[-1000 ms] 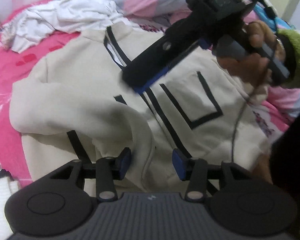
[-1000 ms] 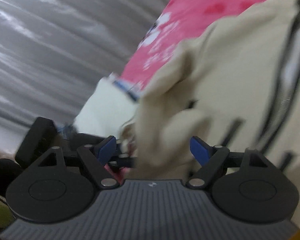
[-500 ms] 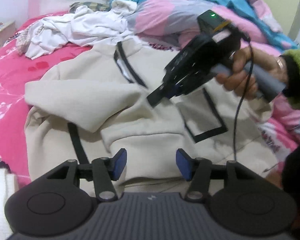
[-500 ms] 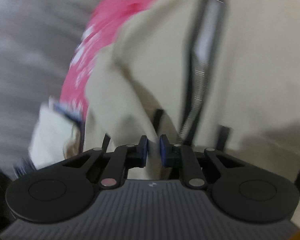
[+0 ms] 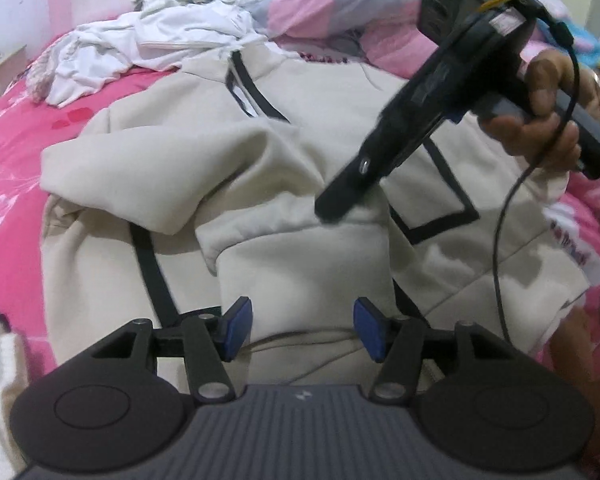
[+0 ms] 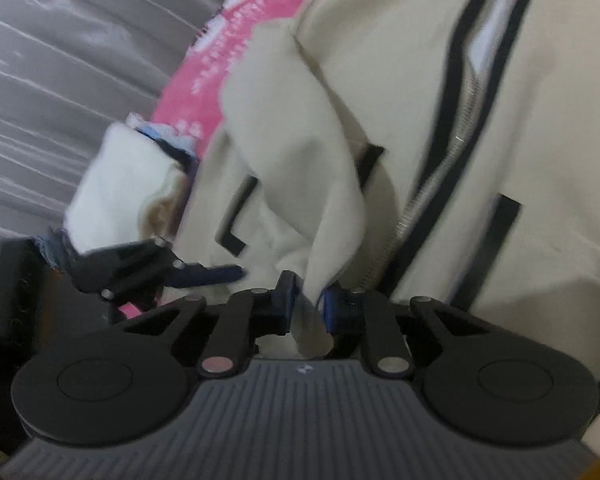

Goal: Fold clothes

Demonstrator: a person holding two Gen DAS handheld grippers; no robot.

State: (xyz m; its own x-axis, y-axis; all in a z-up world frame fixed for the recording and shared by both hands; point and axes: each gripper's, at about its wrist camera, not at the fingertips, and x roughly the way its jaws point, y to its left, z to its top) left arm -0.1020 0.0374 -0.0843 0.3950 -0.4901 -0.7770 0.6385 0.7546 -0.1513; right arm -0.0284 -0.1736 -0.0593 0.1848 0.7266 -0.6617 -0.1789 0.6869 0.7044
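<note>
Containers none seen. Cream hoodie (image 5: 300, 184) with black trim and front zipper lay spread on pink bedsheet (image 5: 8, 152), one sleeve (image 6: 300, 184) folded across its chest. Right gripper (image 6: 309, 304) was closing, pads pinching the sleeve. Left gripper (image 5: 300, 330) was opening above the hem, gripping nothing.

Home bedroom: pink bedsheet (image 5: 8, 128), bunched quilt (image 5: 332, 4), strewn clothes (image 5: 156, 48).
</note>
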